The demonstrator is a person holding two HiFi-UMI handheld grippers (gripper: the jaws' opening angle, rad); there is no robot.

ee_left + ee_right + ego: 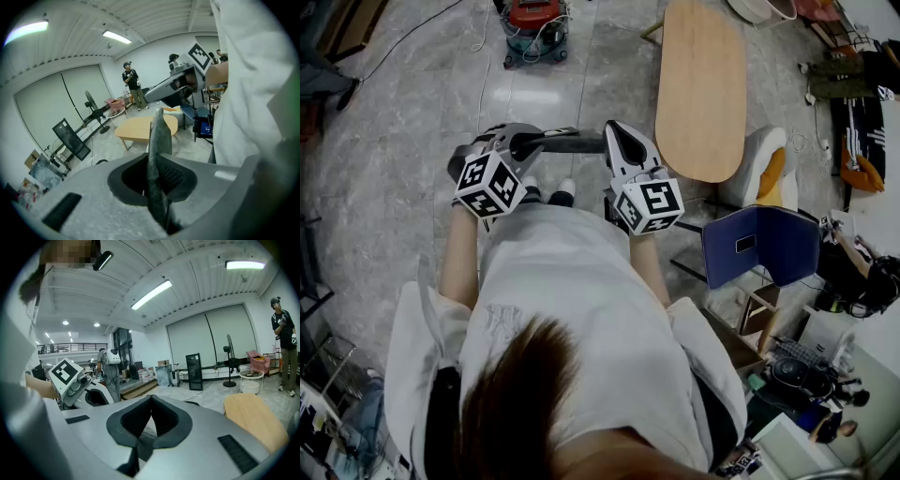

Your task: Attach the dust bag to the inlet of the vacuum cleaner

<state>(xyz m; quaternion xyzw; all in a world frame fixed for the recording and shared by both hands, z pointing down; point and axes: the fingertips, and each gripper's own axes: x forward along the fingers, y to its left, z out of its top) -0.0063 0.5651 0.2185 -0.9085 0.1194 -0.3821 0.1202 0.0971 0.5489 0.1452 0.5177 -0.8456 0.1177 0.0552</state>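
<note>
The dust bag (158, 140), a thin grey sheet seen edge-on, is pinched in the left gripper's (157, 197) jaws, in front of the person's body. Just right of it, the right gripper's (150, 401) jaws are together and empty. The red vacuum cleaner (534, 26) stands far off on the floor.

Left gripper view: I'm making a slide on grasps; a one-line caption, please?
Left gripper clamps a thin grey fabric sheet edge-on; wooden table and right gripper beyond.

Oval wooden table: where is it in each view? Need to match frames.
Head view: oval wooden table, upper right of centre.
Left gripper view: centre, just behind the jaws.
Right gripper view: lower right, near the edge.
Shared landmark: standing fan, in both gripper views only.
</note>
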